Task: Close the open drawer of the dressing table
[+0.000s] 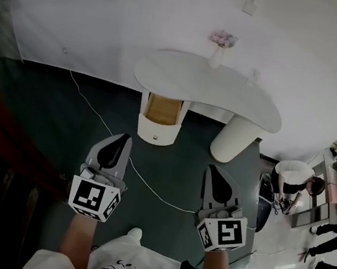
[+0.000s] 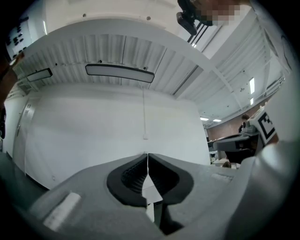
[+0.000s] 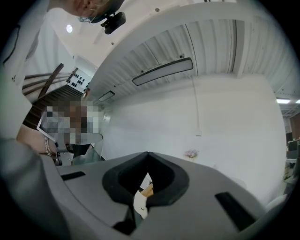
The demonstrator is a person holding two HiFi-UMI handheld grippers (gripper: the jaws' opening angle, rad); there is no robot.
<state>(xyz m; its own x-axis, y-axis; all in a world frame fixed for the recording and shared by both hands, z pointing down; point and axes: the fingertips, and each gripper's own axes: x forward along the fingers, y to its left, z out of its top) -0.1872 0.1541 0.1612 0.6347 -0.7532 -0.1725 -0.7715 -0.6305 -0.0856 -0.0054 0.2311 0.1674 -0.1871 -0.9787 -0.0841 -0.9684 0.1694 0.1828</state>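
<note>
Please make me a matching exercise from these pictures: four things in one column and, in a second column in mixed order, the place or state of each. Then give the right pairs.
Things:
1. drawer
2. vase of flowers
3. white cable
4. left gripper

Places or states:
A. lies on the dark floor
B. fingers together, holding nothing
C. pulled out, wooden inside showing
D. stands on top of the dressing table

Pairs: 1-C, 2-D, 3-A, 4-B.
</note>
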